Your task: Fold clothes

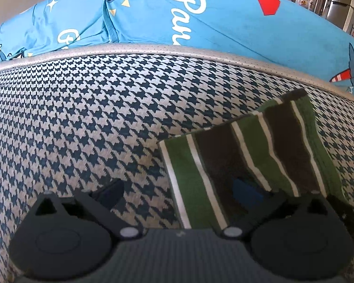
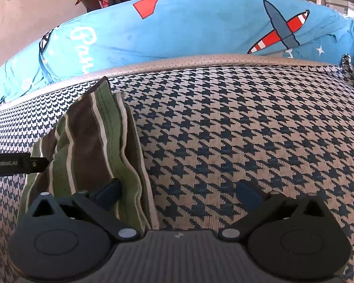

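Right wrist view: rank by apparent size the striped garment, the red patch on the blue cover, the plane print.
1. Folded green, brown and white striped garment, clearly largest, though it lies nearest the camera.
2. Red-and-white striped plane print on the blue cover.
3. Red pentagon patch, smallest, not far behind the plane.

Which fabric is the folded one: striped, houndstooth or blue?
The green-brown striped garment, stacked in layers on the houndstooth cover; the blue printed bedding lies behind.

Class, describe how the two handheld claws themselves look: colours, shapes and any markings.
Both the left claw and right claw match: a dark grey ribbed body, two rounded black housings, silver pivot pins and blue fingertips. No cables or sleeves show.
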`<action>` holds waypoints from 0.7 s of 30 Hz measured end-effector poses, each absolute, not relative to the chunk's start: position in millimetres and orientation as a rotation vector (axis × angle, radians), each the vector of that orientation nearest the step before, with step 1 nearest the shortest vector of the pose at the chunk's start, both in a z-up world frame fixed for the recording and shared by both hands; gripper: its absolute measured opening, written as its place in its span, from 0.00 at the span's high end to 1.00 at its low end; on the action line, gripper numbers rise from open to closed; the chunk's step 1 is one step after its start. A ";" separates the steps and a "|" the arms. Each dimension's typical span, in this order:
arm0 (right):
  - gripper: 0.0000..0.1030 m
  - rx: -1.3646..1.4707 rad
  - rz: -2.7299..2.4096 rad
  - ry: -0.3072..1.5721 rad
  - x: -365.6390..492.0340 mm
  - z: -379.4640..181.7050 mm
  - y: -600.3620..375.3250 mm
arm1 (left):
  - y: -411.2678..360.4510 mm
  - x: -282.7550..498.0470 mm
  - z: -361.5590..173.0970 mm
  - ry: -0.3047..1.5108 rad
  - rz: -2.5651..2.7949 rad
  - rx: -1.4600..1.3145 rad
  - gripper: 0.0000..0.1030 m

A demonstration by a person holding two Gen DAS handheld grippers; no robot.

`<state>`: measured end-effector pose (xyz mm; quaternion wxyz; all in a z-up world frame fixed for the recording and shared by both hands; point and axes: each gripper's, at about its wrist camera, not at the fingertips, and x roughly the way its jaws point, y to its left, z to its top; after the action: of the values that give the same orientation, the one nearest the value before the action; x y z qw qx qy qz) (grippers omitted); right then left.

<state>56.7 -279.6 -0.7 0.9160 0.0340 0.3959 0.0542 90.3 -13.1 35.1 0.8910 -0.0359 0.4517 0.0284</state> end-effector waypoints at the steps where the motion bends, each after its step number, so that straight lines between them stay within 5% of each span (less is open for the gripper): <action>1: 0.00 0.070 0.112 0.816 56.9 -0.8 -279.5 | -13.7 89.6 34.7 0.940 0.058 -0.069 0.00; 21: 0.00 0.054 0.106 0.796 55.2 -1.9 -272.1 | -33.9 65.0 36.0 0.974 0.019 -0.031 0.00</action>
<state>55.2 -272.1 -1.9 0.9200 0.0261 0.3876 0.0514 65.0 -33.9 36.0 0.8835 -0.0149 0.4681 0.0092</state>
